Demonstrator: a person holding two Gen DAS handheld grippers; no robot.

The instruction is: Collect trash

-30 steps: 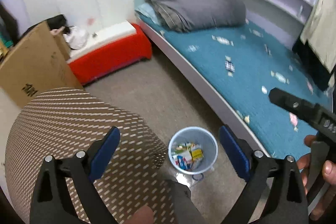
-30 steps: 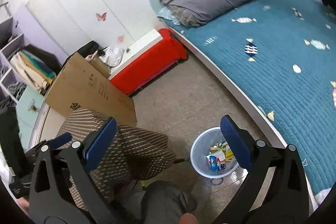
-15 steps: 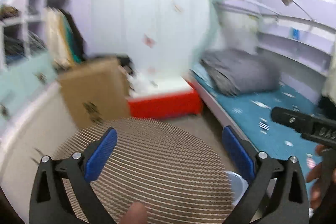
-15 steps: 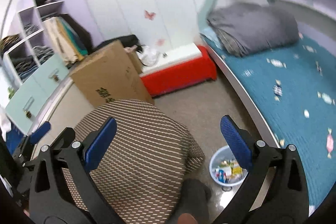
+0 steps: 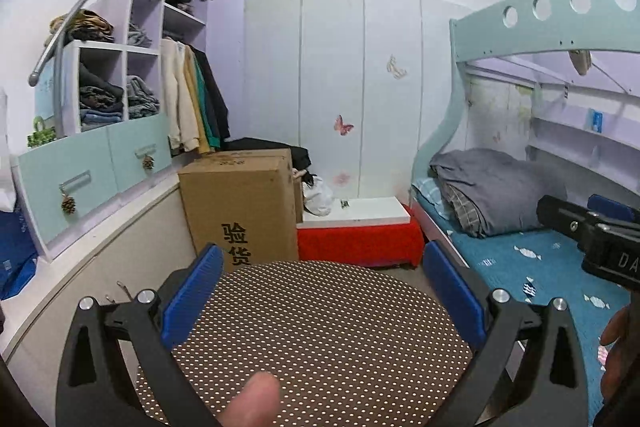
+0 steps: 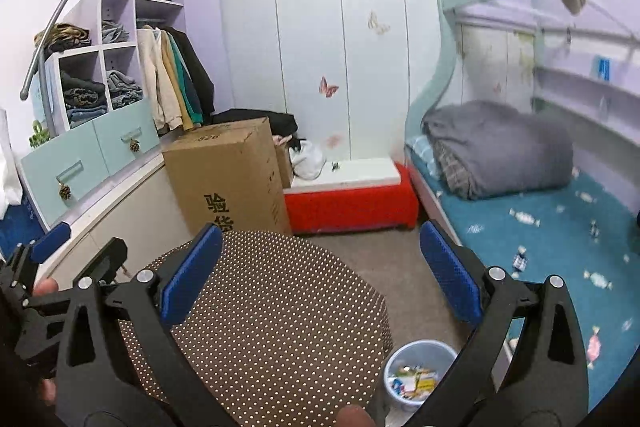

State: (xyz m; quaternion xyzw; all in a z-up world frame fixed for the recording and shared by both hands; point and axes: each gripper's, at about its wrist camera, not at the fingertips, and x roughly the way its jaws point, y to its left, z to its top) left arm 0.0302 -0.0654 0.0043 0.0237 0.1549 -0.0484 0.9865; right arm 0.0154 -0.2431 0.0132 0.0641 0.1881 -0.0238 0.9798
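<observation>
A small pale blue trash bin [image 6: 420, 373] with several colourful wrappers inside stands on the floor between the round table and the bed, low in the right wrist view. My right gripper [image 6: 320, 275] is open and empty, held above the table. My left gripper [image 5: 324, 291] is open and empty, also above the table. The bin is hidden in the left wrist view. The right gripper's body shows at the right edge of the left wrist view [image 5: 592, 239]; the left gripper shows at the left edge of the right wrist view [image 6: 60, 267].
A round brown dotted table [image 5: 320, 339] fills the foreground. Behind it stand a cardboard box [image 5: 240, 203], a red bench with a white top [image 5: 360, 243] and white wardrobe doors. A bunk bed with a teal cover [image 6: 540, 235] and grey duvet lies right. Shelves with clothes stand left.
Both grippers have tilted up from the floor and bin toward the far wall. The bin has left the left wrist view and dropped low in the right wrist view.
</observation>
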